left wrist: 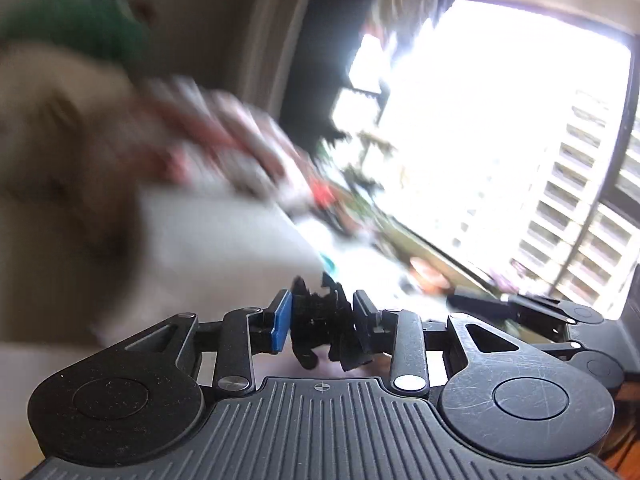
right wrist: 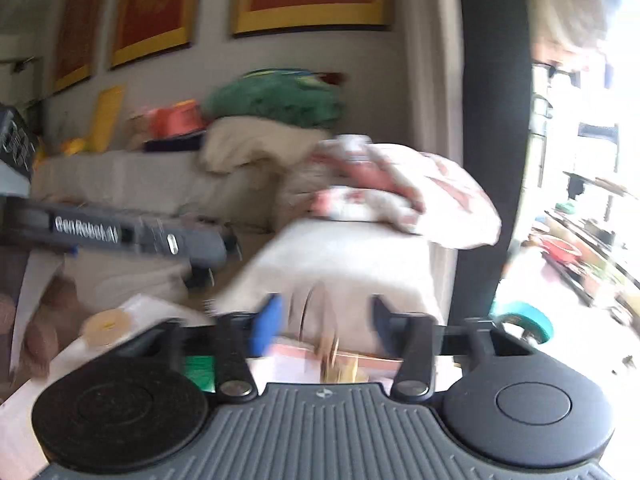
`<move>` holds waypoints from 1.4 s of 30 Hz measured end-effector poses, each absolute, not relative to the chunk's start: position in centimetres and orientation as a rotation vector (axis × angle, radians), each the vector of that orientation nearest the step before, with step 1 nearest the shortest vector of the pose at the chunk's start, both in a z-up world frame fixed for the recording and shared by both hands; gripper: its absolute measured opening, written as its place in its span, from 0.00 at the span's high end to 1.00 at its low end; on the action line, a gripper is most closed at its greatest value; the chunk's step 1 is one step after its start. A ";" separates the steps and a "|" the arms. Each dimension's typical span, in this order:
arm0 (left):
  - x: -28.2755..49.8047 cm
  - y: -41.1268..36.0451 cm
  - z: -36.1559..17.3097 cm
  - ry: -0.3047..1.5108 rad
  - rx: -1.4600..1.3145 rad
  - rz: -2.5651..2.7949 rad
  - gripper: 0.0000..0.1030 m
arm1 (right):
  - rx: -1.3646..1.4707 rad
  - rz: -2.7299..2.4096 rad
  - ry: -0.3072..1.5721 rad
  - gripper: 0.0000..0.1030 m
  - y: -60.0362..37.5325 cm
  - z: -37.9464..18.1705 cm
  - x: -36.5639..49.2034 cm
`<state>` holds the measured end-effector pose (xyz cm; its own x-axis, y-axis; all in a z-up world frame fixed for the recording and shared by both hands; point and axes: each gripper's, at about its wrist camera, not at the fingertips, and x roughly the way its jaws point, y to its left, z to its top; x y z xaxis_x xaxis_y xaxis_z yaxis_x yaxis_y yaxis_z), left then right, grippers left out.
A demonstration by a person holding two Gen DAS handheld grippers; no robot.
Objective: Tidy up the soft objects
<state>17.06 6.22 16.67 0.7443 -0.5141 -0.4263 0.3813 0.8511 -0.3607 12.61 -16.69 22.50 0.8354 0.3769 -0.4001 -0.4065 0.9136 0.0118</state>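
A person tidying a sofa corner: the left gripper (left wrist: 322,322), jaws pinched narrowly on a small black object (left wrist: 320,320) too blurred to identify, points at 12 o'clock toward the window (left wrist: 500,120); the right gripper (right wrist: 326,320), jaws wide and empty, faces a floral cushion (right wrist: 400,192) at 12 o'clock, with a cream blanket (right wrist: 256,140) and green bundle (right wrist: 276,96) heaped at 11, seemingly awaiting sorting

Right gripper (right wrist: 324,326) jaws apart, gap unblocked; floral cushion (right wrist: 404,192) (blurred) tops sofa arm (right wrist: 352,256) ahead.
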 end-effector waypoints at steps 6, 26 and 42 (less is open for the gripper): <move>18.3 2.2 12.3 0.653 -0.196 -0.466 0.64 | -0.114 0.416 0.465 0.39 -20.4 17.7 9.0; 0.8 6.7 3.3 0.736 -0.002 -0.166 0.64 | -0.096 0.462 0.690 0.37 -12.0 9.1 6.0; 0.0 2.0 0.9 0.693 -0.012 -0.035 0.20 | -0.048 0.172 0.840 0.00 -16.4 5.8 3.3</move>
<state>0.03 1.99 0.92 0.7691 -0.0367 -0.6381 0.0284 0.9993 -0.0232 3.27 -16.45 5.76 0.6542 0.1327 -0.7446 -0.1706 0.9850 0.0256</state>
